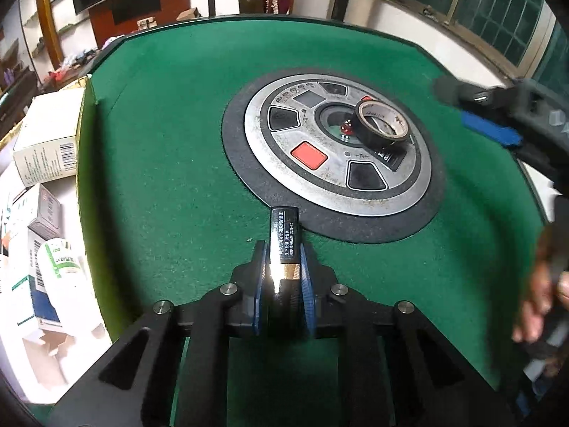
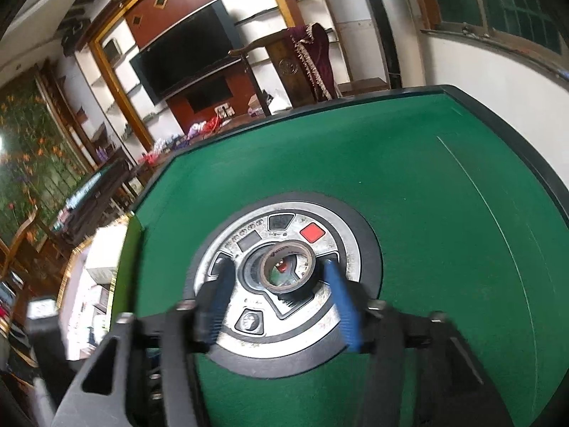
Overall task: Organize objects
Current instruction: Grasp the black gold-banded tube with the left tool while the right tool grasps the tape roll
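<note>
My left gripper (image 1: 283, 249) is shut on a black tube with white print and a gold band (image 1: 283, 235), held above the green felt table (image 1: 170, 163). A roll of black tape (image 1: 382, 122) lies on the round silver control panel (image 1: 320, 192) in the table's middle. In the right wrist view the tape roll (image 2: 287, 271) sits between the open blue fingers of my right gripper (image 2: 277, 267), which hovers above the panel (image 2: 320, 323). The right gripper also shows blurred at the right edge of the left wrist view (image 1: 498, 121).
Left of the table is a white container (image 1: 71, 323) with several boxes (image 1: 46, 142) and a white bottle with a green label (image 1: 62, 259). Small dice (image 1: 345, 130) lie in the panel's hub. A TV and shelves stand behind the table (image 2: 391, 163).
</note>
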The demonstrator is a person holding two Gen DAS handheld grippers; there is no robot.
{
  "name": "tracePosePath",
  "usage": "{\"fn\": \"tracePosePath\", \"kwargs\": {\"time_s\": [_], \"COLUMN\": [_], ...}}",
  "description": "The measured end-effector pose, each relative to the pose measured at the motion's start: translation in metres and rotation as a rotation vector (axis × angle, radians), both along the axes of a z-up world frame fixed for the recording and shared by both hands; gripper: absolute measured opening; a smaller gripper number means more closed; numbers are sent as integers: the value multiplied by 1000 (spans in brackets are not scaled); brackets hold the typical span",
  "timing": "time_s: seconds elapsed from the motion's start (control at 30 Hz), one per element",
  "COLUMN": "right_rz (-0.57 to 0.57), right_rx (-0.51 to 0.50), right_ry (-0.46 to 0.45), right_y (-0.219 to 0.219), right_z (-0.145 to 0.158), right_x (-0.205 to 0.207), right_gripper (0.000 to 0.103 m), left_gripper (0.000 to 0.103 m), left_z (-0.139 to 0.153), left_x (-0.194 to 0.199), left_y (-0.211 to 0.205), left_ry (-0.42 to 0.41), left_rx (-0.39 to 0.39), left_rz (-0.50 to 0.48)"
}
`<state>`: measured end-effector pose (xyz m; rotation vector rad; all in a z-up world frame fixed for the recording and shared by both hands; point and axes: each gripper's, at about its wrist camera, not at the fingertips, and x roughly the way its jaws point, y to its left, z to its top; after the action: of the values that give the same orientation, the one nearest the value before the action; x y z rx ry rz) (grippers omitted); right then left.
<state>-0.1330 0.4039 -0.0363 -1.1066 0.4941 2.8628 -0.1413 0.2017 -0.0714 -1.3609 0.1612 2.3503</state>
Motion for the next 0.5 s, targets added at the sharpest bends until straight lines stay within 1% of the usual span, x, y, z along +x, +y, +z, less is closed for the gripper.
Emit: {"fn": "tracePosePath", "kwargs": {"time_s": [0.03,0.1,0.2,0.27,0.3,0.4,0.43,0.5], "right_rz": [26,37,70,70,66,80,77,72], "right_rx": [22,62,149,217,234,232,227,248], "right_ry": [-10,-34,-85,-115,-129,-162,-157,-158], "right_y": [-5,-10,-21,-27,-29,-28,-26,-27], "right_z": [-4,-9,-20,-30,-35,-49,-52,-53], "right_x": [-8,-19,-35,-42,-45,-53,-53,-53], "right_gripper": [69,69,69,69,69,69,68,59], "left_gripper": [17,17,17,17,17,17,17,17], "left_z": [0,0,0,-3,-2,-5,-6,-6], "left_x": [0,2,4,1,2,2,0,0], "left_y": [0,1,1,1,1,7,10,10], "left_ry": [4,17,22,15,18,34,38,40], "left_rx": [0,-6,-2,14,10,-10,-15,-12], "left_rz": [-3,-10,-21,-19,-22,-22,-24,-20]}}
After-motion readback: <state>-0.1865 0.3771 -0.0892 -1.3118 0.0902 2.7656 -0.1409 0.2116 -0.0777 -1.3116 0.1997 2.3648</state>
